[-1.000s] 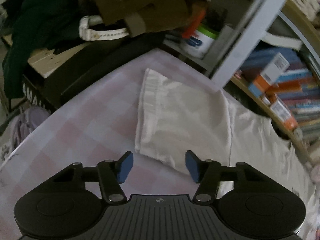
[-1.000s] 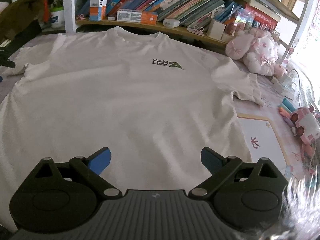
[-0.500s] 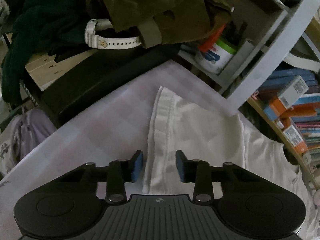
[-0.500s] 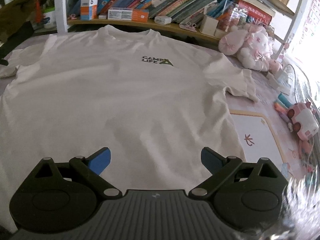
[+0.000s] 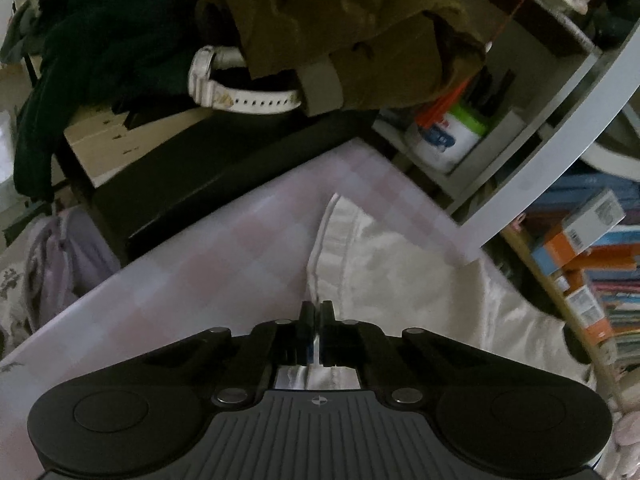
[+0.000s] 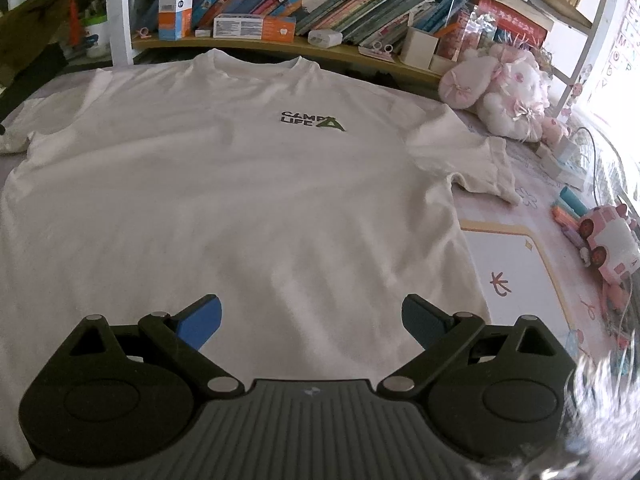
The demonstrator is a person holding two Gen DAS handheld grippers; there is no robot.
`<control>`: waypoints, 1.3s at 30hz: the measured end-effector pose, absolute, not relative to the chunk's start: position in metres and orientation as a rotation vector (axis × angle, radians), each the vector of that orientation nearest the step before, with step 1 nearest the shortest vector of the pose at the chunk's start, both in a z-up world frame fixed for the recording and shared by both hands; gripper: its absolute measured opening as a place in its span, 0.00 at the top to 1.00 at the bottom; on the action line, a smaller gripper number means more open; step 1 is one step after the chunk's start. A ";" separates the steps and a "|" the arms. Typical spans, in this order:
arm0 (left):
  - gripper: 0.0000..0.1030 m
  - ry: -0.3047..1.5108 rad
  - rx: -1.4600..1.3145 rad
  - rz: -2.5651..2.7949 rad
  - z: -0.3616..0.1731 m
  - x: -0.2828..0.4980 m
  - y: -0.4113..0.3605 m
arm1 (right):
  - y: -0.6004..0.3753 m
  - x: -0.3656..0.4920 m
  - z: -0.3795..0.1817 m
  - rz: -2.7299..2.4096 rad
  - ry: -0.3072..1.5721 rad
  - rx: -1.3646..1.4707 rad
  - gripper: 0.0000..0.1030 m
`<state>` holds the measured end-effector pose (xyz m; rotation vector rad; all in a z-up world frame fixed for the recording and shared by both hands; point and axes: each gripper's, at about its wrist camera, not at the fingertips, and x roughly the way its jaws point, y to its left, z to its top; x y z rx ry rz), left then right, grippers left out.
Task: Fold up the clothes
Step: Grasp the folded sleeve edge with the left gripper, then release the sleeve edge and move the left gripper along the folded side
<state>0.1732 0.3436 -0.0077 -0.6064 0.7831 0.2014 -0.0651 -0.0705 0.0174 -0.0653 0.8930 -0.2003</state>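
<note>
t-shirt [image 6: 224, 184] flat, books [image 6: 320, 4] behind

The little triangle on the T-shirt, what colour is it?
Green, beside black "CAMP LIFE" letters on the white T-shirt; the triangle logo shows best in the right wrist view.

Shelf: long wooden bookshelf [image 6: 256, 46] with white uprights, packed with leaning colourful books.
Surface: pale pink-and-white checked cloth [image 5: 224, 264] covering the table.
Corner: heap of dark green and olive clothes [image 5: 328, 28] on black boxes.
Light: bright daylight from the right side.
</note>
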 end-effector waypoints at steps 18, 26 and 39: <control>1.00 0.718 -0.602 0.185 0.033 0.175 0.305 | -0.109 -0.065 0.007 -0.096 0.903 -0.042 0.05; 1.00 0.719 -0.495 0.116 0.053 0.182 0.241 | -0.131 -0.062 0.001 -0.036 0.906 -0.026 0.05; 0.96 0.828 0.028 -0.156 0.030 0.182 0.084 | -0.163 -0.064 -0.012 -0.014 0.944 0.004 0.05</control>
